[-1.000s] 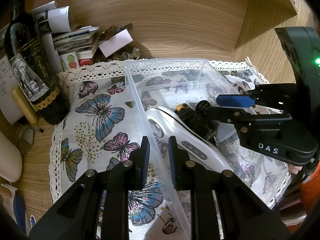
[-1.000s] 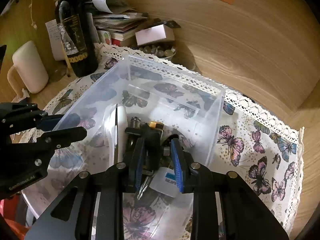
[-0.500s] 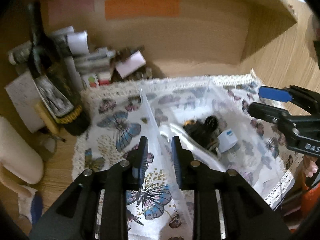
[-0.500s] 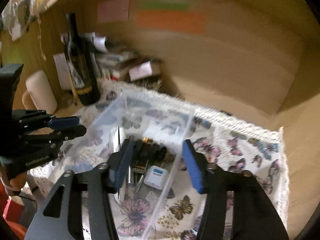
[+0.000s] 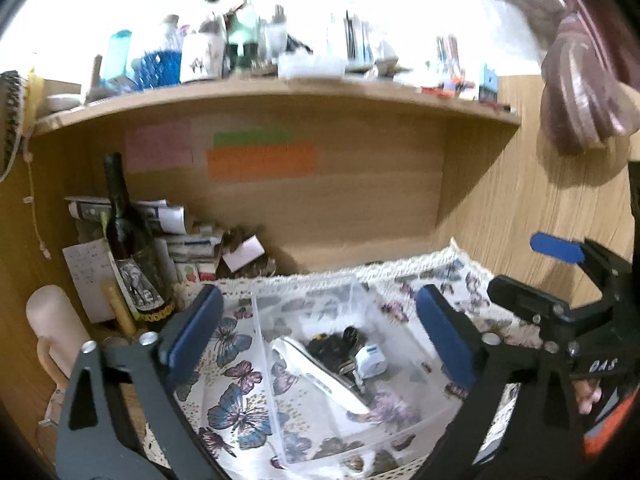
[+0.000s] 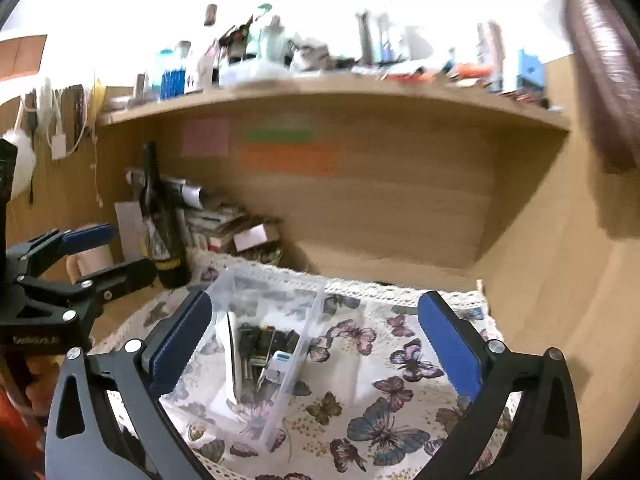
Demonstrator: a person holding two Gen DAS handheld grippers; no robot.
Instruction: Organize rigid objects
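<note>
Clear bin [image 5: 320, 380] on the butterfly cloth [image 6: 380, 420] holds a white device [image 5: 320, 376] and dark gadgets [image 6: 264, 344]; left hand-held gripper [image 5: 320, 336] and right hand-held gripper [image 6: 316, 340] both gape wide, empty.

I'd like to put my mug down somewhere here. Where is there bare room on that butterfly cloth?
The butterfly cloth lies bare right of the clear bin, out to the wooden side wall. Left of the bin it's crowded: wine bottle, paper stack.
</note>
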